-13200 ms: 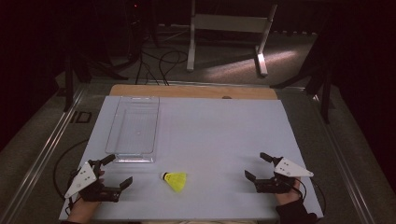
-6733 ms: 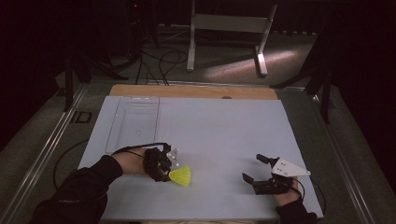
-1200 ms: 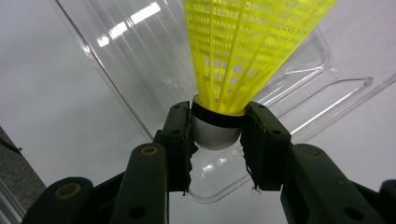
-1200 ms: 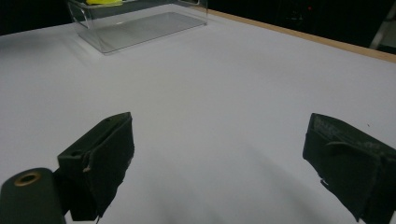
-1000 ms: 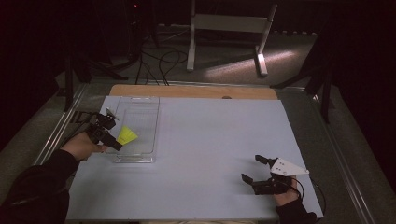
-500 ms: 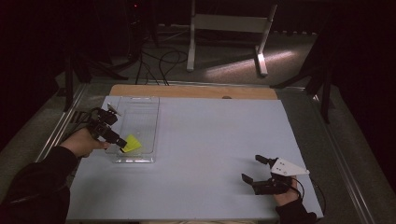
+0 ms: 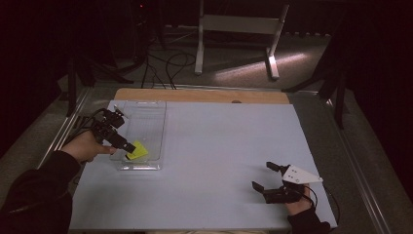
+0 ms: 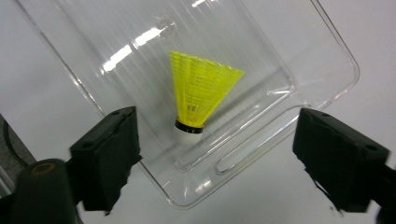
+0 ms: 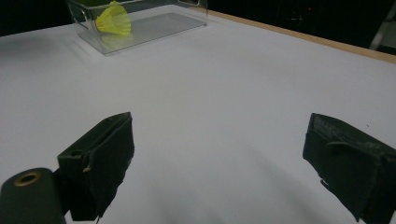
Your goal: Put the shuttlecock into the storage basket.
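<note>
Since a second ago the yellow mesh-skirted shuttlecock [image 8: 201, 95] has dropped from the left gripper [image 8: 219, 154], whose jaws have just been opening and stand released above it, into the clear plastic tray [image 8: 322, 51]; best lift straight up, clear of the rim, while the right gripper [image 7: 269, 176] rests open.

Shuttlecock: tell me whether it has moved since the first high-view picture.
Yes. The shuttlecock has gone from the open mat near the front edge, left and back into the clear tray, lying at its near end.

Pale blue table mat [image 7: 219, 146]; wooden edge strip [image 7: 195, 95]; white metal stand [image 7: 238, 29] behind
</note>
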### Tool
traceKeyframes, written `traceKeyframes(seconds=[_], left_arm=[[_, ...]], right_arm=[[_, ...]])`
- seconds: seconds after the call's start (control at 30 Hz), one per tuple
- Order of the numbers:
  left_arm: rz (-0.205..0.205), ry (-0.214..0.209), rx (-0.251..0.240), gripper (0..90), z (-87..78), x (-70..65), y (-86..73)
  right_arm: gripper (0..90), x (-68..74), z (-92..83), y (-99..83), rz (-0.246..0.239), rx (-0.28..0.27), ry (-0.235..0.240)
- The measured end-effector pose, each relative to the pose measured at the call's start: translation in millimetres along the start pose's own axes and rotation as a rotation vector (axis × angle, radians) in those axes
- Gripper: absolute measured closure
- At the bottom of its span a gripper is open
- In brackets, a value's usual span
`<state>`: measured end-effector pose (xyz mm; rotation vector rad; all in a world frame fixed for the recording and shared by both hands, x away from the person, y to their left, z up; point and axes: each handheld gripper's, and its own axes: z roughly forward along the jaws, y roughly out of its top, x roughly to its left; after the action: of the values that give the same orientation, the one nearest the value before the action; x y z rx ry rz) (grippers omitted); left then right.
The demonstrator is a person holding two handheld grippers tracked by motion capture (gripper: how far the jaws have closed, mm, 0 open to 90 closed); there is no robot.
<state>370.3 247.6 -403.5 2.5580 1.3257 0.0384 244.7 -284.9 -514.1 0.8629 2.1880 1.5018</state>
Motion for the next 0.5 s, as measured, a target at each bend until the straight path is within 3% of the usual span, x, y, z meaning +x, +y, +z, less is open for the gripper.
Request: traceKeyframes(seconds=[0.17, 0.27, 0.5], left_arm=[[0.066, -0.063, -0.002, 4.5, 0.1, -3.5, 0.1], [0.087, -0.071, -0.012, 0.3, 0.3, -7.6, 1.2], [0.102, -0.074, -0.032, 0.2, 0.1, -11.3, 4.2]], right_arm=[[9.0, 0.1, 0.1, 0.0, 0.001, 0.001, 0.0], [9.0, 0.1, 0.0, 0.1, 0.0, 0.0, 0.0], [9.0, -0.1, -0.1, 0.0, -0.002, 0.0, 0.0]])
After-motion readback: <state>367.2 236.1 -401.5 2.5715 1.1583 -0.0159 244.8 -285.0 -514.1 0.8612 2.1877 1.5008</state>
